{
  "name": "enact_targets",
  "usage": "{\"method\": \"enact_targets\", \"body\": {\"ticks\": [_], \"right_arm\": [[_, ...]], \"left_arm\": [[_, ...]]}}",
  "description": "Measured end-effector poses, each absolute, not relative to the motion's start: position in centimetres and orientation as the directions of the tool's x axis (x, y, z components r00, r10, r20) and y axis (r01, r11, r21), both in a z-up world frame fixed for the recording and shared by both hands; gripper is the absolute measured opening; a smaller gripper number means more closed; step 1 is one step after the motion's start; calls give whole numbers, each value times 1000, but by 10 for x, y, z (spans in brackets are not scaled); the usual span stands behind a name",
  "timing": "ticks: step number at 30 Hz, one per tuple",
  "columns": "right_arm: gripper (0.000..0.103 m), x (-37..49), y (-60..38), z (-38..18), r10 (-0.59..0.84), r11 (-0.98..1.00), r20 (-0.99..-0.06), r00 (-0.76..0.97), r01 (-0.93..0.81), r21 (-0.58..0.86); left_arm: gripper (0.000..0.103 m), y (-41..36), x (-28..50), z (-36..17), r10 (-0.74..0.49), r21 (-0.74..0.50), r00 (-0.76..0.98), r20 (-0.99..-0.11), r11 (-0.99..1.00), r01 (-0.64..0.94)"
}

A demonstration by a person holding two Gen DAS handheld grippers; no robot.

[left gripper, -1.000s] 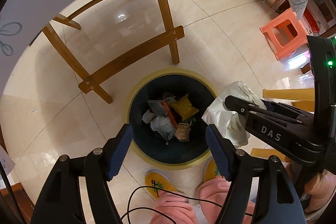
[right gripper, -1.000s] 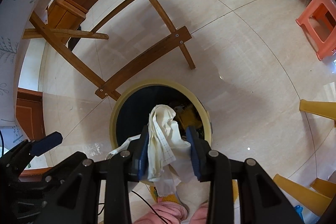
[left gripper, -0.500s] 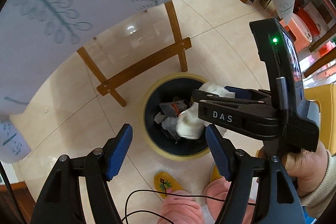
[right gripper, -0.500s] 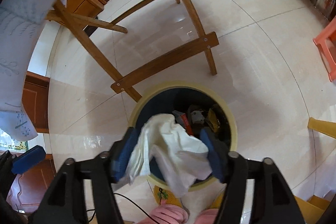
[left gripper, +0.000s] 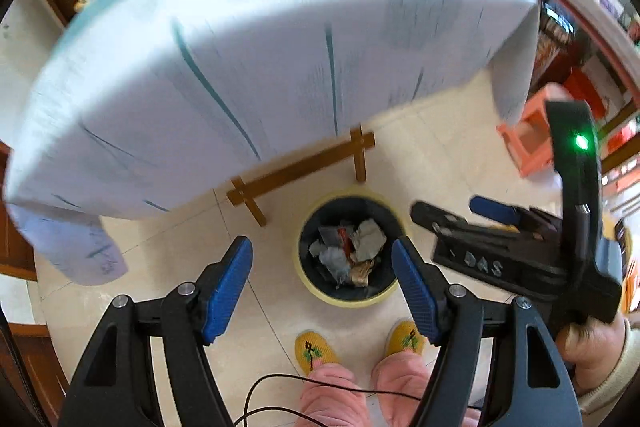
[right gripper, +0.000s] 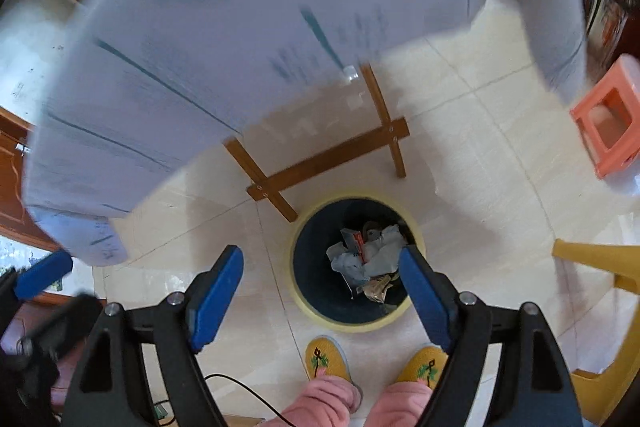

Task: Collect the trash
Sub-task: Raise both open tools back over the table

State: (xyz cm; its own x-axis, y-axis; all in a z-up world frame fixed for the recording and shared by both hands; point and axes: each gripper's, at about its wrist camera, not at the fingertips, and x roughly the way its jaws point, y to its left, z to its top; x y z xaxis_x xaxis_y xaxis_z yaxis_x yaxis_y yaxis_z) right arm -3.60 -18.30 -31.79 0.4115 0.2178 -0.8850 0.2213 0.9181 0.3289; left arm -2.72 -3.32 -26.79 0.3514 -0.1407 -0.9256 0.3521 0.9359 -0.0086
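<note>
Risk from here lies mostly in the climb past the table: the cloth-covered table edge (right gripper: 248, 39) hangs ahead of and above both grippers, and a gripper lifted straight on could, I judge, catch the hanging cloth and drag it.

The right gripper (right gripper: 320, 295) has just been opening its jaws; they now stand spread with nothing between them, so its load is released. The left gripper (left gripper: 322, 287) is likewise spread and empty.

The crumpled paper (right gripper: 376, 251) lies in the trash bin (right gripper: 304, 303), below and ahead of the right gripper, its pale mass just beside that gripper's right pad as the right wrist view shows it, though well beneath it. It rests on top of the other scraps (left gripper: 344, 255). A loose top piece may spring back or spill if later trash is dropped carelessly from high above the yellow rim.

The paper is a wad with no clear front. Its long axis seems to run from the near left to the far right of the bin, slanting across the line the right gripper points along; blur makes this uncertain.

A cable (left gripper: 280, 387) trails near the person's slippers (left gripper: 316, 351), a likely snag or trip.
</note>
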Motion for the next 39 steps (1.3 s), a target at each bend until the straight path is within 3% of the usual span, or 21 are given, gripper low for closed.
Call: {"method": "enact_targets", "body": {"ticks": [14, 26, 39], "right_arm": [[81, -84, -197, -101, 245, 945, -763, 598, 30, 327], [81, -86, -202, -33, 302, 939, -663, 685, -93, 332], [81, -39, -201, -3, 290, 950, -615, 733, -142, 278]], "left_arm": [[71, -2, -45, -67, -180, -66, 543, -820, 973, 223], [71, 5, -63, 29, -114, -24, 683, -722, 990, 141], [71, 13, -29, 67, -122, -57, 717, -686, 992, 115]]}}
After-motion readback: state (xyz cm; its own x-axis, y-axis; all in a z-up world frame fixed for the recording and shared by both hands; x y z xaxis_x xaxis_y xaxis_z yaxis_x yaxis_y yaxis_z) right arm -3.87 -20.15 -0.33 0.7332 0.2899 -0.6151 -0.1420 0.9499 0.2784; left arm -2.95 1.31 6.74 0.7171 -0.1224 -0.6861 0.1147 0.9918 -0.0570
